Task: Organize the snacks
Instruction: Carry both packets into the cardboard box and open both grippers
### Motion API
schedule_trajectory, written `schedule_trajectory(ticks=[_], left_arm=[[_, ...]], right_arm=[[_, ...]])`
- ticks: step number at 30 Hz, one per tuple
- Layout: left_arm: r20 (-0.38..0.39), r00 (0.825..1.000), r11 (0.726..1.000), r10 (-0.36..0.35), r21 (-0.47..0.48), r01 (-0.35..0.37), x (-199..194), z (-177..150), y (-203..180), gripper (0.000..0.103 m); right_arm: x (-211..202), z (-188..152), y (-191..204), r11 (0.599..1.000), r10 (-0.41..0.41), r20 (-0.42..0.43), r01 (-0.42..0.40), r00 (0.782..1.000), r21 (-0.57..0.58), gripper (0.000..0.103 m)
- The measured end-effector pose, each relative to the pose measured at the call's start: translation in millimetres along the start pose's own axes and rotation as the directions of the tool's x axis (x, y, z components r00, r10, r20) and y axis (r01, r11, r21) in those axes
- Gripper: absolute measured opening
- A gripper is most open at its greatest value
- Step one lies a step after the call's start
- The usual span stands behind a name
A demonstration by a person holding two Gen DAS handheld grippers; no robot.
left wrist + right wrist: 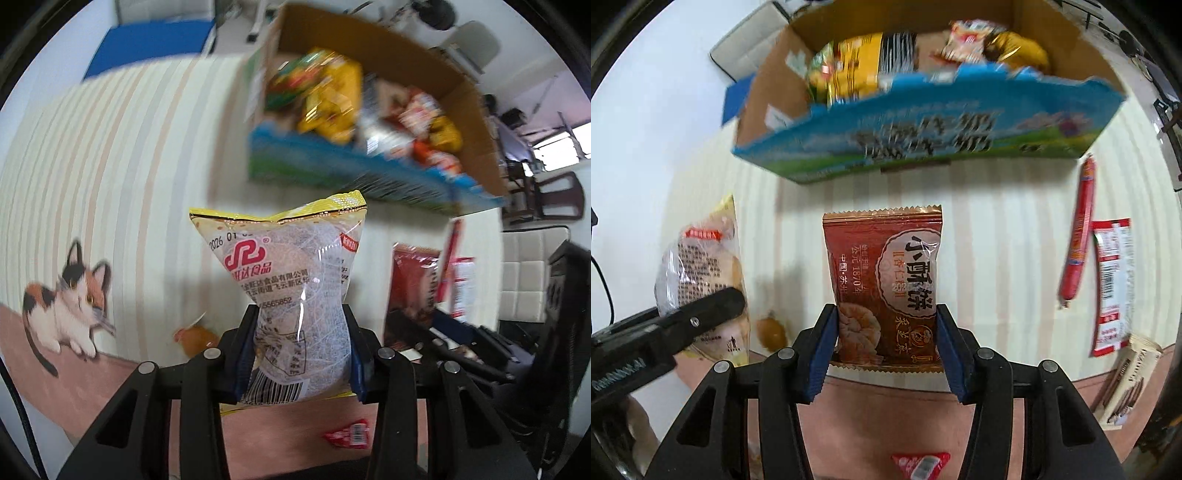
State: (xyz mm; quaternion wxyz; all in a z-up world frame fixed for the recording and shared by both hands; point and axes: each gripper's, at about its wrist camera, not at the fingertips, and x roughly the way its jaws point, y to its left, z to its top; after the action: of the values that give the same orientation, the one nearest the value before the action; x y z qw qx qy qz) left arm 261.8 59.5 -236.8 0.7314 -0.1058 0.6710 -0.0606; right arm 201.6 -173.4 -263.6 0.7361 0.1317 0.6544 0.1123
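Black jaws of the left gripper (pixel 301 350) are pinching a clear yellow-edged snack bag (pixel 291 291) at its waist, low in the left wrist frame; the snack box (pixel 476 122) is sitting upper right. Right wrist view: the right gripper (pixel 886 343) is squeezing a brown pastry packet (pixel 886 284) at centre, below the box (pixel 923 140); a red sausage (pixel 1078 236) is lying at right.

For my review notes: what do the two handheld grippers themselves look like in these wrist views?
Both match: the left gripper and right gripper are matte black frames with triangular cut-outs and round silver pivot pins, their jaws lined with blue pads. In the right wrist view the left gripper shows from the side, with pale lettering too blurred to read. A thin black cable runs along the left edge. No sleeves are visible.
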Motion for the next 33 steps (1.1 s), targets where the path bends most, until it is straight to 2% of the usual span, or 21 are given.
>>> schedule_trajectory(ticks=[2, 6, 8, 11, 14, 19, 22, 27, 30, 32, 33], left_arm=[[0.031, 0.999, 0.999, -0.029, 0.029, 0.028, -21, 9, -11, 0.038], [0.080, 0.996, 0.996, -0.049, 0.078, 0.042, -46, 41, -38, 0.038], [0.095, 0.994, 0.995, -0.051, 0.095, 0.042, -56, 56, -45, 0.038], [0.108, 0.994, 0.994, -0.036, 0.108, 0.024, -55, 78, -54, 0.038], [0.102, 0.995, 0.994, -0.008, 0.107, -0.003, -47, 103, -57, 0.039], [0.028, 0.998, 0.995, 0.052, 0.089, -0.054, -5, 143, -47, 0.039], [-0.018, 0.996, 0.994, 0.088, 0.068, -0.087, 21, 161, -38, 0.039], [-0.082, 0.989, 0.992, 0.122, 0.050, -0.118, 49, 173, -27, 0.039], [-0.125, 0.985, 0.993, 0.122, 0.022, -0.120, 63, 174, -20, 0.039], [-0.138, 0.982, 0.992, 0.126, 0.004, -0.127, 70, 174, -15, 0.044], [-0.140, 0.982, 0.992, 0.127, 0.002, -0.128, 73, 174, -14, 0.057]], right_arm=[[-21, 4, -4, 1.000, 0.022, 0.028, -0.022, 0.999, 0.011, 0.055], [-65, 18, -14, 0.998, 0.061, 0.111, -0.064, 0.992, 0.026, 0.055], [-74, 33, -10, 0.997, 0.070, 0.139, -0.075, 0.988, 0.030, 0.055], [-96, 57, -12, 0.997, 0.060, 0.182, -0.068, 0.981, 0.036, 0.055], [-93, 97, -18, 0.999, 0.021, 0.200, -0.030, 0.980, 0.039, 0.055], [-70, 143, -29, 0.998, -0.035, 0.170, 0.026, 0.985, 0.053, 0.055], [-55, 157, -33, 0.997, -0.053, 0.146, 0.044, 0.988, 0.059, 0.055], [-23, 173, -40, 0.996, -0.078, 0.100, 0.073, 0.992, 0.054, 0.055], [3, 179, -47, 0.995, -0.076, -0.007, 0.076, 0.997, 0.068, 0.057], [14, 179, -51, 0.994, -0.081, -0.036, 0.083, 0.996, 0.074, 0.061], [15, 178, -52, 0.993, -0.093, -0.036, 0.095, 0.995, 0.071, 0.074]])
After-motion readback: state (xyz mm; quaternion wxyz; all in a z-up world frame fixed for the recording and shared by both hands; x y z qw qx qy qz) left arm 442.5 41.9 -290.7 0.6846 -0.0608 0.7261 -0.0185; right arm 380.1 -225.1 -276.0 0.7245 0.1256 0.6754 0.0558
